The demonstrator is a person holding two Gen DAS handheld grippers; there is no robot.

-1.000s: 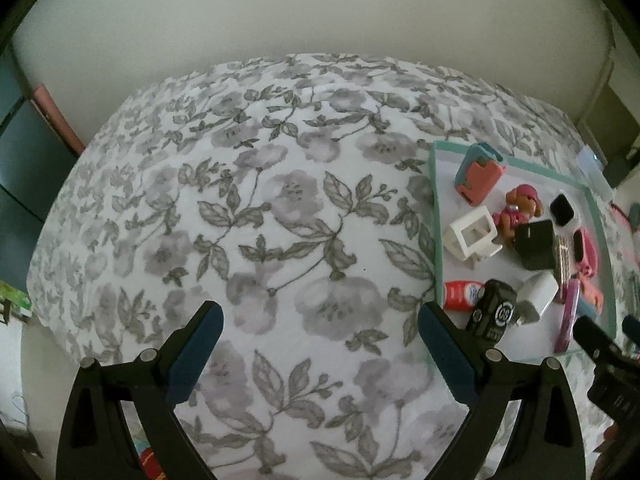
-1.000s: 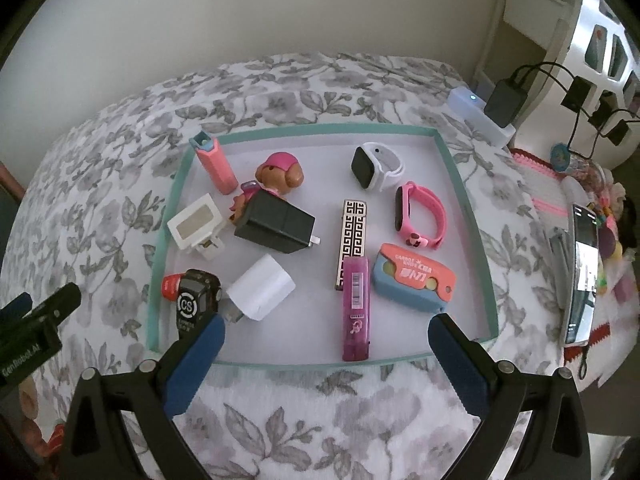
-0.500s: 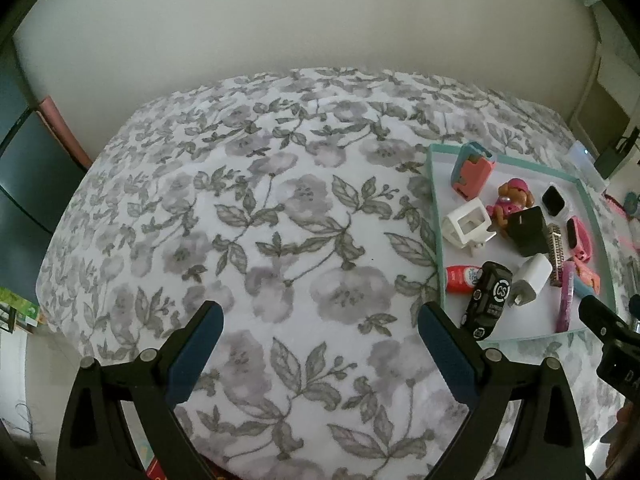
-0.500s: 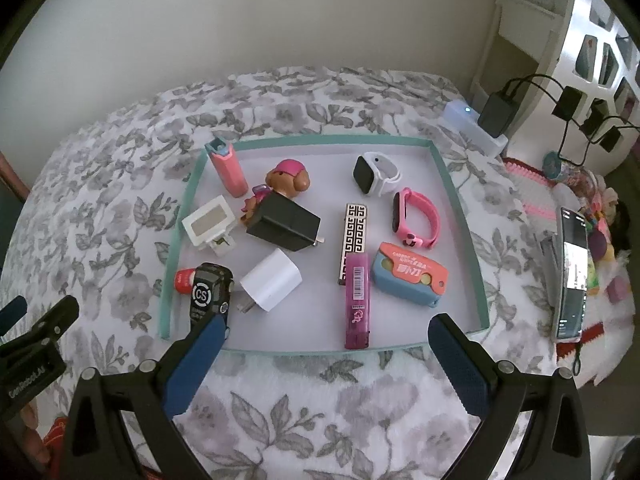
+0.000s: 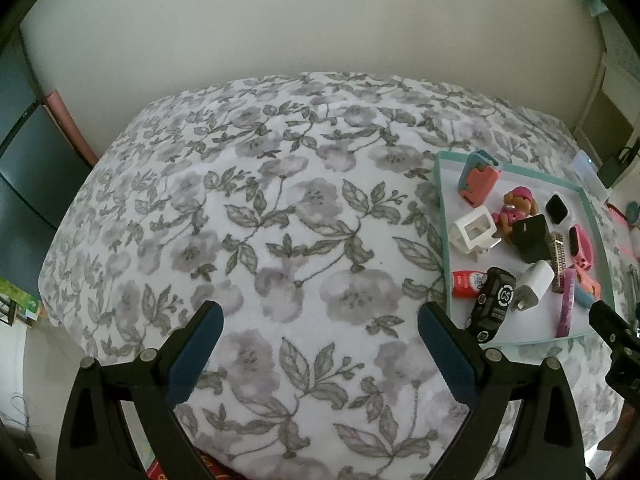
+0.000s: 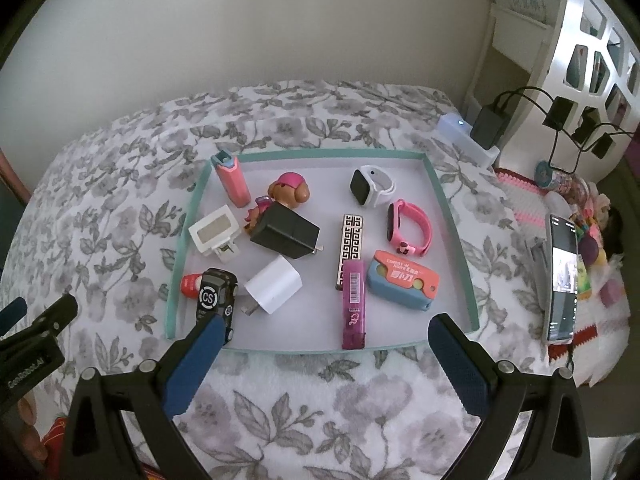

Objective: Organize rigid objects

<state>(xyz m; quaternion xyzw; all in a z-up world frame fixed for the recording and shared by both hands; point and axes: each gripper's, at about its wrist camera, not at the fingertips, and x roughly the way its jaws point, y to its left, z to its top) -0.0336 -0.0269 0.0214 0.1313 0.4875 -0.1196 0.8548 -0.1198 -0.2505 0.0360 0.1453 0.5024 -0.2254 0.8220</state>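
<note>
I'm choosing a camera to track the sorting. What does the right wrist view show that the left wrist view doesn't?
Only the right wrist view shows the phone standing off the tray's right, and the whole white smartwatch.

Only the left wrist view shows the wide floral bedspread left of the tray.

Both show the teal-rimmed tray, black toy car, white charger and open, empty tongs.

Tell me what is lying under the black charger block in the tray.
The black charger block leans on the pink body of the toy dog, whose head shows behind it. The dog's legs are covered, so what else lies beneath cannot be seen.
</note>
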